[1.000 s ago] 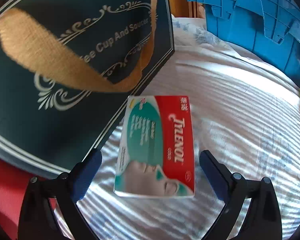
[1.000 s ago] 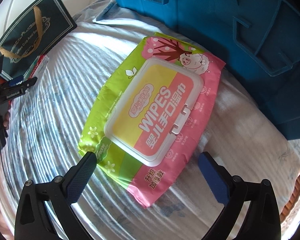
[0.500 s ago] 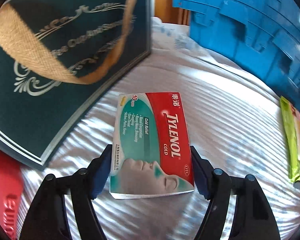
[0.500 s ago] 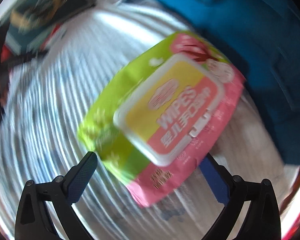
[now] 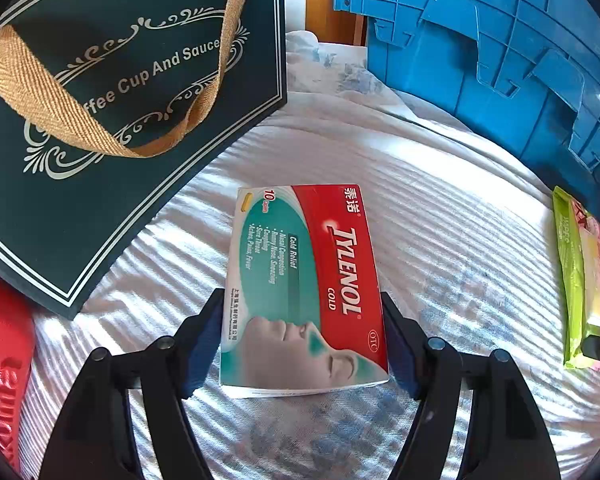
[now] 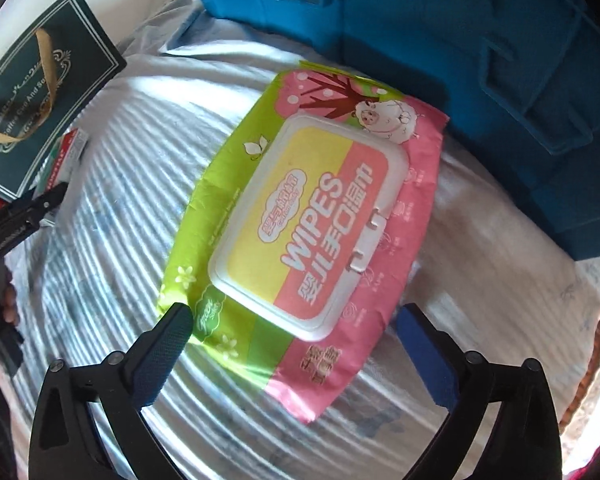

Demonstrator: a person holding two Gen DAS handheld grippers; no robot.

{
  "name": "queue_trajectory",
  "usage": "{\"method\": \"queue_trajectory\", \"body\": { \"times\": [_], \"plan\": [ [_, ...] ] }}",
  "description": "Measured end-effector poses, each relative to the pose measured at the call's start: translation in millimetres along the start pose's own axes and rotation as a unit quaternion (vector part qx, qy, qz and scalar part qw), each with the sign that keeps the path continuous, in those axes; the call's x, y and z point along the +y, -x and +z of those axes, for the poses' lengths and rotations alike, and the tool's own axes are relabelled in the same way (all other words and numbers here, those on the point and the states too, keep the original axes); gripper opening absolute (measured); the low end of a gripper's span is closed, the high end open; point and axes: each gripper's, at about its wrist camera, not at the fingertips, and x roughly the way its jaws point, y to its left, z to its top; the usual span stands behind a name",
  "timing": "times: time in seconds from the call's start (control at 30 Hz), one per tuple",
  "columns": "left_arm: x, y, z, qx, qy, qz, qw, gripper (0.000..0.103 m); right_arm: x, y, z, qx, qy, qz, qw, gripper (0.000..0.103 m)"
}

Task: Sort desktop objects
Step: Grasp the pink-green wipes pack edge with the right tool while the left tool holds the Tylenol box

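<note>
A: What had changed at the left gripper point(image 5: 301, 334)?

B: One second earlier its jaws stood wide, one on each side of the Tylenol Cold box point(image 5: 300, 288), without touching it. Now they had closed in, and both blue pads point(image 5: 206, 334) pressed on the long edges of the box, at its near end. So the jaws were about half open, stopped by the width of the box, and they held it.

A: Where was the box?

B: It lay flat on the striped white cloth point(image 5: 439, 216), just beside the dark green "Coffee Cup And Saucer" gift box point(image 5: 112, 152), with the blue plastic crate point(image 5: 499, 60) behind. I could not tell if it was already lifted.

A: And the right gripper point(image 6: 296, 354)?

B: It was wide open and held nothing. The pack of baby wipes point(image 6: 307, 216) lay on the cloth between its fingers, near the crate, and the pads did not press on it. The pack was in the same place as before.

A: What did that mean for the sorting?

B: I think the grasp of the medicine box was done, so lifting it to its place was next. The wipes were not yet taken.
</note>
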Motion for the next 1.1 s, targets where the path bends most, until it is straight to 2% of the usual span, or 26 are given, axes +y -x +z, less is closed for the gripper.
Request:
{"method": "queue_trajectory", "body": {
  "times": [0.1,0.2,0.33,0.37,0.4,0.5,0.6,0.7,0.8,0.87,1.0,1.1],
  "plan": [
    [0.3,-1.1,-1.0,0.0,0.001,0.0,1.0,0.072,5.0,0.5,-7.3,-0.056,0.024,-0.011,0.998,0.103],
    [-3.3,-8.5,3.9,0.0,0.003,0.001,1.0,0.072,5.7,3.9,-21.5,-0.109,0.052,0.001,0.993,0.103],
    [-4.1,-11.2,5.1,-0.001,0.005,0.001,1.0,0.072,6.8,4.7,-6.1,-0.056,0.1,0.025,0.993,0.102],
    [-4.2,-11.1,5.0,0.0,0.006,0.001,1.0,0.072,9.3,5.0,-1.5,-0.049,0.111,0.029,0.992,0.093],
    [-4.8,-12.6,6.2,0.001,0.006,0.002,1.0,0.072,8.0,8.4,0.7,-0.046,0.115,0.037,0.992,0.079],
    [-7.6,-14.1,7.2,0.003,0.007,0.004,1.0,0.072,5.0,15.8,4.0,-0.029,0.119,0.067,0.99,0.056],
    [-9.2,-13.7,6.6,0.005,0.008,0.004,1.0,0.071,0.2,25.6,-4.8,-0.034,0.143,0.076,0.986,0.044],
    [-10.9,-12.1,4.2,0.005,0.006,0.003,1.0,0.072,16.9,29.6,-9.7,-0.041,0.17,0.1,0.979,0.034],
    [-12.9,-9.9,1.3,0.007,0.006,0.003,1.0,0.071,37.2,30.5,-13.7,-0.041,0.195,0.126,0.972,0.026],
    [-14.3,-8.8,-1.5,0.005,0.007,0.002,1.0,0.072,47.7,29.7,-15.2,-0.035,0.2,0.14,0.969,0.024],
    [-15.5,-7.1,-3.9,0.004,0.008,0.003,1.0,0.071,47.7,27.5,-15.8,-0.016,0.192,0.157,0.969,0.023],
    [-16.2,-9.3,-2.9,0.005,0.007,0.002,1.0,0.071,29.1,23.0,-14.4,-0.006,0.152,0.178,0.972,0.026]
  ]
}}
